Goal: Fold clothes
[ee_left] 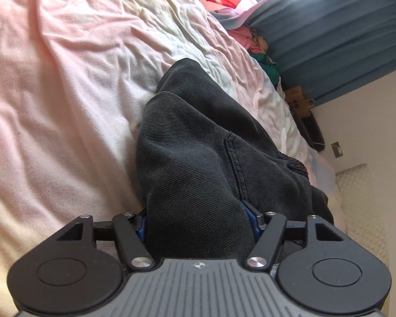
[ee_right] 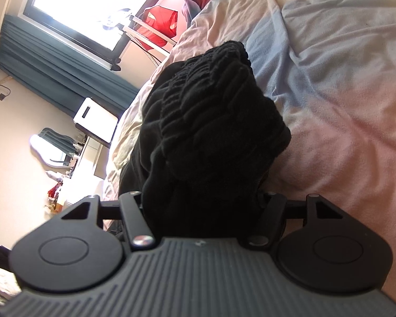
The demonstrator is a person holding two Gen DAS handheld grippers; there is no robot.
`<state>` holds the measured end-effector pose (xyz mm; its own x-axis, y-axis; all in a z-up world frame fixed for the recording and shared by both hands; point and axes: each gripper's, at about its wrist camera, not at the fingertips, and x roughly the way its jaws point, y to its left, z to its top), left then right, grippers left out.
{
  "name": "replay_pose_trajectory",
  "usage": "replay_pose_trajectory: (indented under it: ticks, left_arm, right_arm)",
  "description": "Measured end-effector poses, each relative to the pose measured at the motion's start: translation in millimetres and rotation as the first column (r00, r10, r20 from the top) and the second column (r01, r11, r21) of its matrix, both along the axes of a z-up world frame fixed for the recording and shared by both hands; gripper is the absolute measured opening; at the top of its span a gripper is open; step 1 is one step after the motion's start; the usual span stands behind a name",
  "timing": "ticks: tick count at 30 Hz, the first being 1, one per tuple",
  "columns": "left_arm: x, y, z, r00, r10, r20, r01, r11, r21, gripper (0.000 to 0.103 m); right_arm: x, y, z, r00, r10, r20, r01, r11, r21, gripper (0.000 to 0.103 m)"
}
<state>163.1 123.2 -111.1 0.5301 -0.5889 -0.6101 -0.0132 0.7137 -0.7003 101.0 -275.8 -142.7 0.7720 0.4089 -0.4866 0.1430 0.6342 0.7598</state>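
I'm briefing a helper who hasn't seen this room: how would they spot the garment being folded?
Find the bed with its pale pink sheet. The garment is the one dark, near-black heap on it, with a ribbed waistband, and both grippers grip it; the other clothes, colourful, lie by the blue curtain.

The left gripper (ee_left: 198,219) is tipped sideways, its two black linkage arms drawn partway inward. Only the blue edges of its fingers (ee_left: 141,224) show — the rest is buried in a thick bunch of dark trousers (ee_left: 195,158) clamped between them. The right gripper (ee_right: 202,206) is tilted the opposite way, its arms at much the same angle, and its fingertips are hidden entirely by the black fabric pinched in its grasp.
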Motion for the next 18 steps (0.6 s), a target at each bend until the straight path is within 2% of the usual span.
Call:
replay_pose_trajectory:
  ticks: [7, 13, 18]
  left_arm:
    - [-7.7, -1.7, 9.7, 0.999, -0.007, 0.037, 0.007, 1.000, 0.009, 0.052]
    - [-10.0, -16.3, 42.0, 0.999, -0.009, 0.042, 0.007, 0.999, 0.039, 0.047]
    - [-3.8, -49.2, 91.7, 0.997, -0.041, 0.067, 0.037, 0.997, 0.062, 0.045]
  right_arm:
    - [-10.8, 11.8, 27.3, 0.999, 0.003, 0.048, 0.003, 0.993, -0.116, 0.048]
    - [-12.8, -2.0, 52.0, 0.995, -0.023, 0.095, 0.029, 0.998, -0.060, 0.039]
    - [-16.8, -31.1, 75.8, 0.989, -0.081, 0.121, 0.081, 0.997, 0.003, 0.038]
